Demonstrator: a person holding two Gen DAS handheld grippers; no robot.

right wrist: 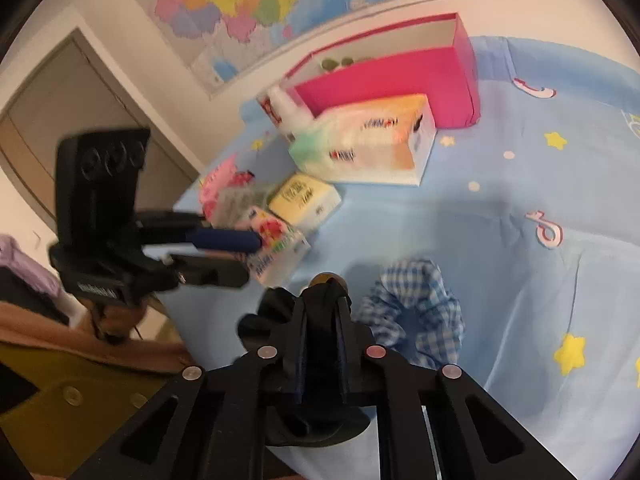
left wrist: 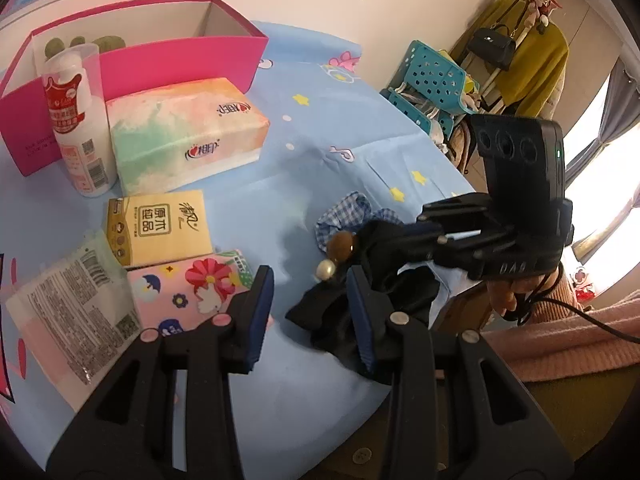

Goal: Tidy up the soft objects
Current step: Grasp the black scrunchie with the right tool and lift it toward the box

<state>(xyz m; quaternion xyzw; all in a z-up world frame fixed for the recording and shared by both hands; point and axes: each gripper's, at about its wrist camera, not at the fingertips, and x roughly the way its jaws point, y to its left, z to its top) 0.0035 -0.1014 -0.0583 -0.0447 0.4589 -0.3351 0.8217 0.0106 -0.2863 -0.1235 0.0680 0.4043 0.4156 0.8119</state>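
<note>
A black scrunchie [left wrist: 384, 276] with a brown and a pearl bead lies near the blue sheet's front edge, touching a blue checked scrunchie [left wrist: 352, 210]. My right gripper [right wrist: 322, 320] is shut on the black scrunchie [right wrist: 276, 312]; the checked scrunchie [right wrist: 420, 312] lies just right of it. My left gripper [left wrist: 310, 312] is open and empty, its right finger beside the black fabric. The open pink box [left wrist: 160, 60] stands at the back left.
A large tissue pack [left wrist: 188, 132], a white bottle [left wrist: 80, 128], a yellow tissue pack [left wrist: 160, 228], a floral pack [left wrist: 192, 288] and a wipes packet [left wrist: 68, 312] crowd the left. Blue baskets [left wrist: 432, 84] stand beyond the bed's right edge.
</note>
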